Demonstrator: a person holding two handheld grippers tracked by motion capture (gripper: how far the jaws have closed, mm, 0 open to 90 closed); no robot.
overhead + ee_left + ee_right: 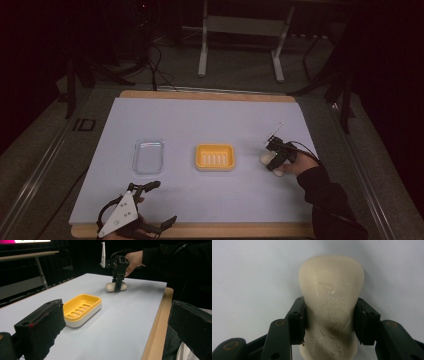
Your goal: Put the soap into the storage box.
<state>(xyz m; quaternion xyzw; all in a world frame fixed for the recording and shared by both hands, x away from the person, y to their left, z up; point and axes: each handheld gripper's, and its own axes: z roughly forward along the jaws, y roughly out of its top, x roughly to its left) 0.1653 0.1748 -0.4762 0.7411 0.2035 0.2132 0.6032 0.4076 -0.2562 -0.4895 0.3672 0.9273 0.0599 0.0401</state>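
- Your right gripper [274, 161] sits at the right of the high view, pointing down at the cream oval bar of soap [268, 158] that lies on the pale grey table mat [200, 125]
- In the right gripper view the two black jaws are clenched on the soap bar [331, 307], one pad on each long side, pressing at its narrow waist
- In the left gripper view you see the same grip from the side in the upper middle of the frame: the right gripper [118, 286] stands upright over the soap [115, 286], which rests on the mat
- Your left gripper [150, 202] waits at the lower left of the high view, near the wooden table edge [200, 231], jaws spread wide with nothing between them
- The yellow ribbed plastic soap dish [215, 157] lies in the middle of the frame, well apart from the soap, to its left
- The clear plastic lid [148, 155] lies left of the dish, just above your left gripper in the frame
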